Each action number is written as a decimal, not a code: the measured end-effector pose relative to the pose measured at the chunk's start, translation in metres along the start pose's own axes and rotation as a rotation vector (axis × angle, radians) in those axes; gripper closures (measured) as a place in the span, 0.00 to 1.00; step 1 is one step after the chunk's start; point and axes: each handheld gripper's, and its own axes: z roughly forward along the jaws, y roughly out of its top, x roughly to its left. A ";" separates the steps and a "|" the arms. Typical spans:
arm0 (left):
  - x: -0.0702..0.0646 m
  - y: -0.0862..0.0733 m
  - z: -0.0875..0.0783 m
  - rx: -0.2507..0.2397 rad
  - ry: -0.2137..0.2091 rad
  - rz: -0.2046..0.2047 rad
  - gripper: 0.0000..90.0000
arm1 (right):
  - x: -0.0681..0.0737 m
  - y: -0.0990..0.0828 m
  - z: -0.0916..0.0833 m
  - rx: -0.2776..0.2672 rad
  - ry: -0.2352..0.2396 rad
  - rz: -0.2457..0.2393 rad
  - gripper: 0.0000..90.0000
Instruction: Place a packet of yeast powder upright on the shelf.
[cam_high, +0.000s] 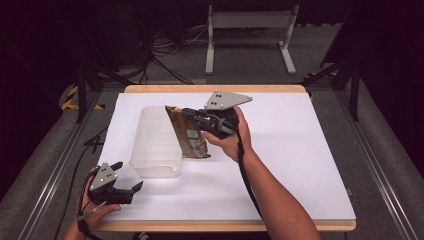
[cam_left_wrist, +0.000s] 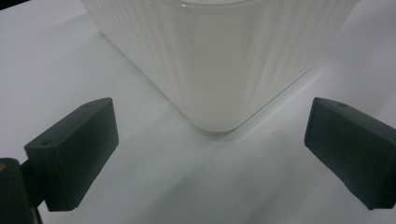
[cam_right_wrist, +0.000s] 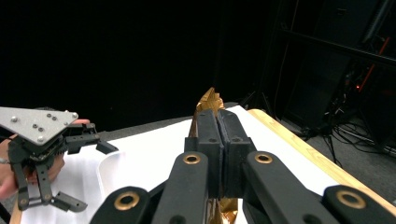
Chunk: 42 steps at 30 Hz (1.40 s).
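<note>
The right gripper (cam_high: 192, 116) has its jaws clamped on a gold-brown foil packet (cam_high: 189, 136), held tilted just beside the right wall of the translucent ribbed plastic tub (cam_high: 152, 142), the packet's lower end at or near the white table cover (cam_high: 295, 150). The likely step is putting the packet into the tub, so it would pay to raise the packet above the tub's rim, carry it leftward over the opening, and let go only once it hangs inside the walls. The left gripper (cam_high: 125, 177), jaws wide apart, sits near the tub's front left corner and could brace that corner if the tub slides. Whether the packet touches the tub wall or the cover is hard to tell from the high view. The packet's print is too small to read, and in the right gripper view its lower part is hidden behind the jaws. The tub's inside looks empty, though its milky walls blur that.
</note>
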 end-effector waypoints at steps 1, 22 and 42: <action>0.000 0.000 0.000 -0.001 -0.001 0.000 0.04 | 0.001 0.001 0.004 0.000 0.001 0.002 0.98; 0.001 -0.001 0.000 -0.005 -0.018 -0.002 0.04 | 0.017 0.021 0.061 -0.003 0.067 -0.008 0.98; 0.002 -0.002 0.001 0.005 -0.028 0.000 0.04 | 0.027 0.016 0.097 0.023 0.096 0.006 0.98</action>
